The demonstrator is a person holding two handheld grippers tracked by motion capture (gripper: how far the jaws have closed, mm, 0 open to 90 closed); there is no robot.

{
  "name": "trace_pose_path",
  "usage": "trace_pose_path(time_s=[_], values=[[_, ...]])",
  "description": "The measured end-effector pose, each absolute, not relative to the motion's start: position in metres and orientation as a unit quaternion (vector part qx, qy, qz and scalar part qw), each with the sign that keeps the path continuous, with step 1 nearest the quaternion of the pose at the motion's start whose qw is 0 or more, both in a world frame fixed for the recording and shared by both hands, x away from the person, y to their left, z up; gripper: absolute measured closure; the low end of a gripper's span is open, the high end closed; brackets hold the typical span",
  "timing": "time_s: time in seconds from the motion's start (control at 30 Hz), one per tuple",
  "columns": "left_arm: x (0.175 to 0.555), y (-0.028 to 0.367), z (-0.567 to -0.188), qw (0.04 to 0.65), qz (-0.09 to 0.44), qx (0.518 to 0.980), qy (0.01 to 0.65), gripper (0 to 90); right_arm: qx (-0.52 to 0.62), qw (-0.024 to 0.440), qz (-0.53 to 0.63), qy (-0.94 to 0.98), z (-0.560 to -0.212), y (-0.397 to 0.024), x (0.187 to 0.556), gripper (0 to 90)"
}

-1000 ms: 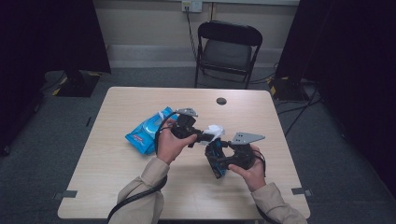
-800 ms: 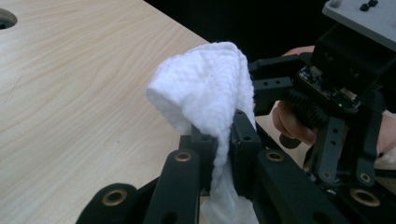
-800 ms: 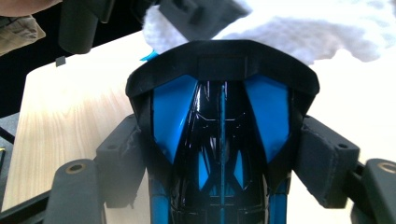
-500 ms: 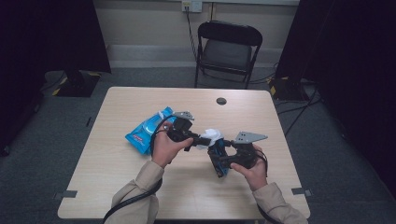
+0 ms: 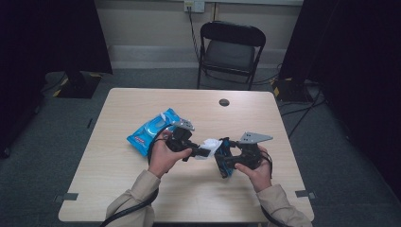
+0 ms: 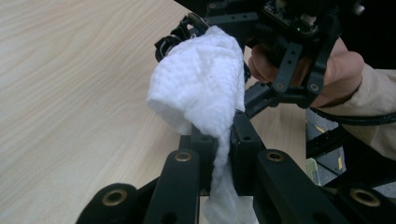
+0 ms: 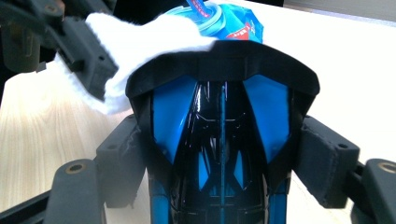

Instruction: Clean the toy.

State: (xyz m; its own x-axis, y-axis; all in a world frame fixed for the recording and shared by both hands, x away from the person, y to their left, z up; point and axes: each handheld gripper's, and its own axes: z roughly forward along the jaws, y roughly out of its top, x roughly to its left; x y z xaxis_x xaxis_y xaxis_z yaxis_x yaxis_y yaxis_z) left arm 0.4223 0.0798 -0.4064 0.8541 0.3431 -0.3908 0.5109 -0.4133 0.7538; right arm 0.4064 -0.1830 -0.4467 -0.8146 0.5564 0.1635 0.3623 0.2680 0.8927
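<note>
Wipe [image 6: 201, 88], white, is pinched between the left jaws [image 6: 219, 154]: they stand nearly closed on its lower tail, with the bunched upper part bulging out past the tips. In the high view the wipe [image 5: 210, 144] sits in the air between the two hands, above the middle of the surface [image 5: 118, 189], nearer its front edge.

Right jaws [image 7: 219, 154] stand wide and clamp a black-and-blue object [image 7: 219, 140] by its sides; the pads press on both flanks. I can't tell what the object is. Its black top rim sits directly under the wipe [image 7: 140, 37], and the wipe is draped on that rim, touching it. Left jaws come in from the left of that view, beside the rim.

High view: left gripper [image 5: 198, 152] and right gripper [image 5: 227, 158] point at each other, tips just about meeting at the wipe. The black-and-blue object [image 5: 223, 163] hangs tilted in the right gripper.

Around: blue wipes pack [image 5: 151, 132] lies flat on the surface behind the left hand [image 5: 163, 158], towards the left edge, well clear of the jaws. Small dark round spot [image 5: 224, 102] near the far edge. Folding chair [image 5: 230, 52] beyond the far edge. Nothing stands between jaws and wipe.
</note>
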Motion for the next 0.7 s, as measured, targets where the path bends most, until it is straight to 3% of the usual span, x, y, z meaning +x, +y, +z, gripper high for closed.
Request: trace_pose_path(time_s=[0.37,0.7], values=[[0.415,0.088,-0.417,0.475,-0.098,0.836,0.256,82.9,0.289,0.096,0.531,0.791,-0.446,-0.183,0.407,25.4],[0.433,0.110,-0.386,0.516,-0.044,0.805,0.291,82.5,0.281,0.094,0.536,0.790,-0.443,-0.183,0.404,25.4]])
